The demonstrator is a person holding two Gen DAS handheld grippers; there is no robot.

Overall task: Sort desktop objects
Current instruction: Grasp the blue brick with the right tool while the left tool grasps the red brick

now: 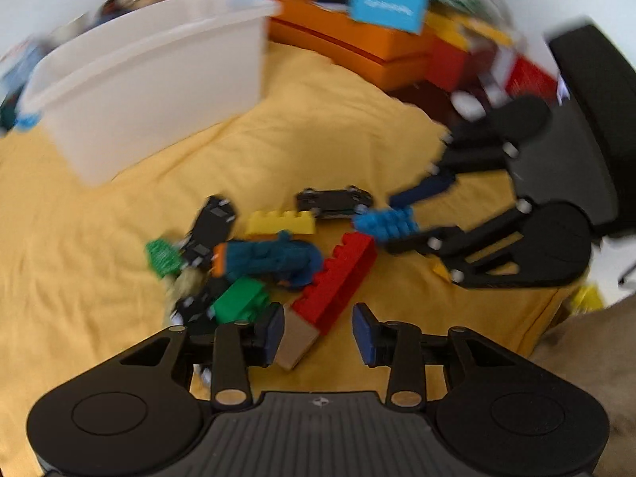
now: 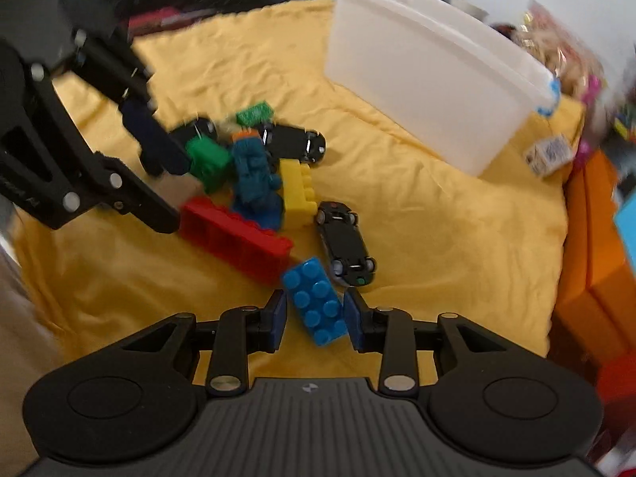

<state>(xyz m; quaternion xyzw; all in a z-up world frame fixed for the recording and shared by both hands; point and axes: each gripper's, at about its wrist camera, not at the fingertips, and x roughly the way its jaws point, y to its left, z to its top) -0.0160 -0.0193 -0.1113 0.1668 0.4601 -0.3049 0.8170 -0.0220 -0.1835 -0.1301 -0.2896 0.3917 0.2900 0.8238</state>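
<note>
A pile of toys lies on a yellow cloth (image 1: pixel 99 238): a long red brick (image 1: pixel 338 278), a yellow brick (image 1: pixel 280 222), a green brick (image 1: pixel 238 298), a teal figure (image 1: pixel 270 258) and black toy cars (image 1: pixel 334 198). My left gripper (image 1: pixel 318 334) is open; the near end of the red brick and a tan block (image 1: pixel 296 340) lie between its pads. My right gripper (image 2: pixel 314 318) has its pads around a blue brick (image 2: pixel 316 302); it also shows in the left wrist view (image 1: pixel 401 218). A white plastic bin (image 2: pixel 429 67) stands behind the pile.
Orange boxes (image 1: pixel 357 39) and a blue card (image 1: pixel 385 6) sit behind the cloth. A small printed cube (image 2: pixel 548 155) lies beside the bin. More clutter sits at the far edge. A black chair back (image 1: pixel 588 119) is at the right.
</note>
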